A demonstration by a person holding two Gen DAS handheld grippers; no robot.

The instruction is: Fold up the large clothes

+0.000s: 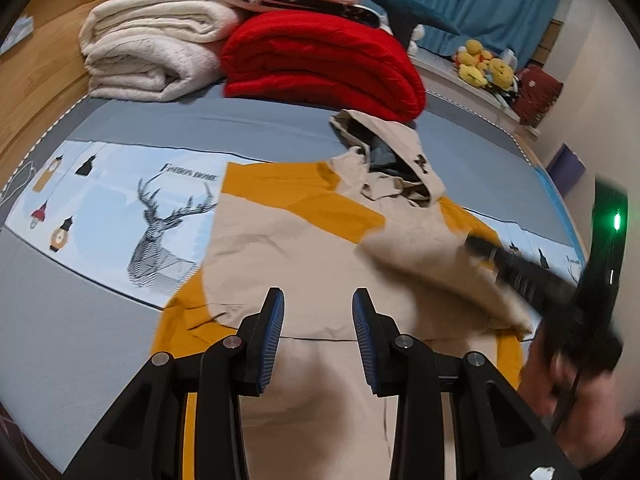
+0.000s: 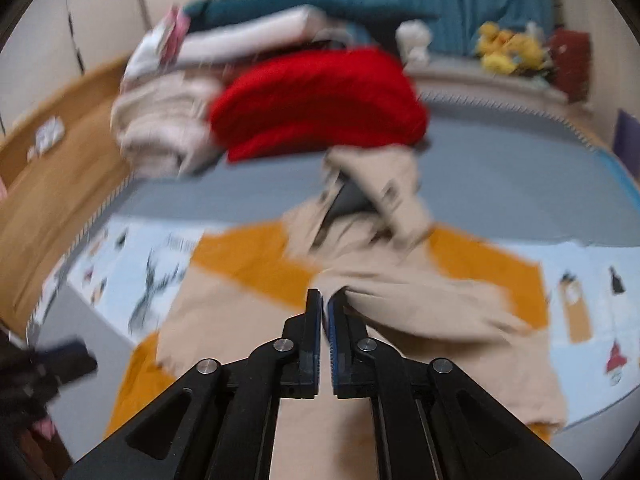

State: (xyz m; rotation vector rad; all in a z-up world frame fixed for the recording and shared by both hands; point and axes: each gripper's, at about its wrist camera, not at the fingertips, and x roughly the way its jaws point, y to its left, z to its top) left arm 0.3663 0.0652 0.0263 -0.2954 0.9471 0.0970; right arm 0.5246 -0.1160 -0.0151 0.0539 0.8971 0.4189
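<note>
one hoodie (image 1: 304,256), two folded blankets (image 1: 320,64)

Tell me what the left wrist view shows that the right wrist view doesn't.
Only the left wrist view: the left tongs, open and empty over the hoodie, and the right tongs' dark body seen from outside, under a raised beige sleeve. The deer print is sharp.

Only the right wrist view: the right tongs nearly closed, with the beige sleeve's fabric bunched at their tips, and white cupboard doors. It is blurred.

Both: the hoodie's hood, red blanket, cream blanket, yellow plush toys, blue curtain.
</note>
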